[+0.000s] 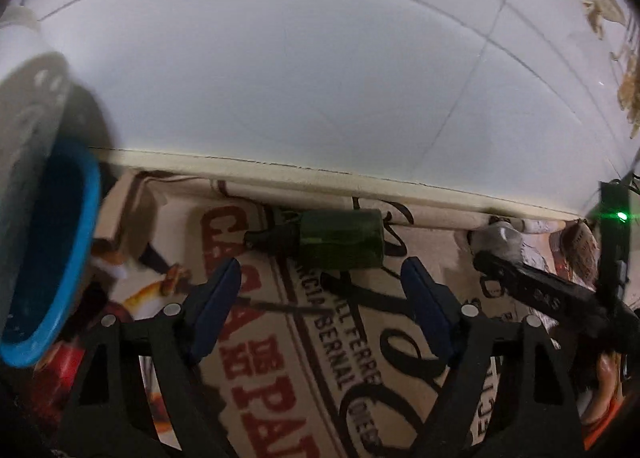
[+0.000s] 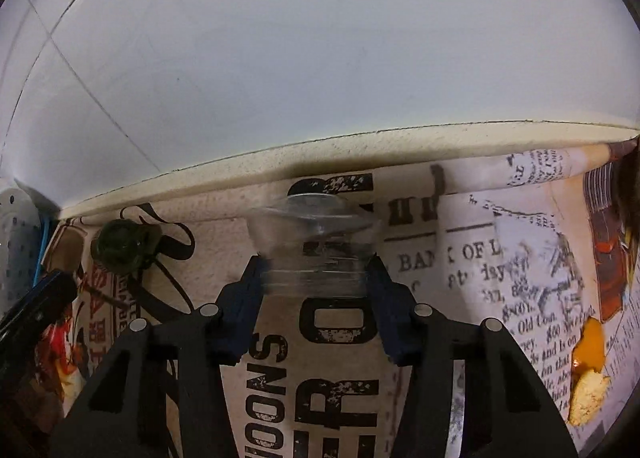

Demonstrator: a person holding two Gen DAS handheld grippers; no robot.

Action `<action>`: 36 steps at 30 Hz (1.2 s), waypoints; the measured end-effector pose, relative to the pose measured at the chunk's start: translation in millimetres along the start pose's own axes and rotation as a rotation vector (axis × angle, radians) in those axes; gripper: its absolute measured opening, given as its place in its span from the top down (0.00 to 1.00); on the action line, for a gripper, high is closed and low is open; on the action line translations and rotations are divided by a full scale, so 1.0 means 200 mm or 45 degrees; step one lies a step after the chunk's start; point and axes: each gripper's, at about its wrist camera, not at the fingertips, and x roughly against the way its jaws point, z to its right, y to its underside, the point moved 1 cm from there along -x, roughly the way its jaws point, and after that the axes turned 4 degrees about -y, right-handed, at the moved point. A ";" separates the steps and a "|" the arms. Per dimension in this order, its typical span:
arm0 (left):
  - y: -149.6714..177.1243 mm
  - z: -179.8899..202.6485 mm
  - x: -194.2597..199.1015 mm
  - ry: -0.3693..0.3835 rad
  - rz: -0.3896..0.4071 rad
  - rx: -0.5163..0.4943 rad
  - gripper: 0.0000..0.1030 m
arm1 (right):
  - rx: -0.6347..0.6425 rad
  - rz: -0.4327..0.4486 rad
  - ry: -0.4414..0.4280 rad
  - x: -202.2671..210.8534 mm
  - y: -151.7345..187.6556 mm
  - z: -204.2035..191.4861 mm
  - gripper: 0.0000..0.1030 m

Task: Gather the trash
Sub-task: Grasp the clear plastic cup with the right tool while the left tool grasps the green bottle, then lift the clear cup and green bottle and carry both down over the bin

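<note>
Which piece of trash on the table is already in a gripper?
The clear plastic cup: the right gripper is shut on its sides. The green bottle lies on its side by the wall, ahead of the open left gripper, ungrasped.

A table covered with a printed vintage-newspaper cloth (image 2: 460, 266) meets a cream ledge below a white wall. On the cloth near the ledge lies a green bottle (image 1: 340, 244) on its side. A crumpled grey wrapper (image 1: 500, 242) sits further along. Orange peel scraps (image 2: 586, 370) lie near the cloth's edge.
</note>
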 end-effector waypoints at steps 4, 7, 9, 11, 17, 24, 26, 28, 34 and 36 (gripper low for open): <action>-0.03 0.04 -0.08 -0.012 -0.011 -0.016 0.25 | 0.030 0.035 0.005 0.09 0.04 0.00 0.55; -0.04 0.07 -0.12 -0.038 -0.008 -0.035 0.34 | 0.051 0.043 0.017 0.19 0.08 0.00 0.55; -0.04 0.10 -0.14 -0.072 0.002 -0.072 0.42 | 0.070 0.067 0.018 0.28 0.12 0.00 0.55; -0.04 0.12 -0.14 -0.092 0.030 -0.100 0.46 | 0.079 0.081 0.016 0.34 0.14 0.01 0.55; -0.03 0.20 -0.10 -0.108 0.041 -0.177 0.48 | 0.074 0.119 0.003 0.54 0.23 0.06 0.55; 0.00 0.34 0.21 -0.100 0.093 -0.257 0.48 | 0.060 0.190 -0.031 0.78 0.21 0.12 0.55; 0.01 0.41 0.33 -0.097 0.113 -0.283 0.48 | 0.063 0.222 -0.016 0.84 0.20 0.12 0.55; 0.03 0.49 0.47 -0.071 0.134 -0.290 0.48 | 0.079 0.263 -0.016 0.97 0.22 0.13 0.55; 0.17 0.69 0.91 -0.053 0.226 -0.284 0.48 | 0.140 0.370 -0.075 1.36 0.31 0.15 0.55; 0.26 0.76 1.06 -0.061 0.261 -0.265 0.48 | 0.177 0.402 -0.096 1.45 0.35 0.14 0.55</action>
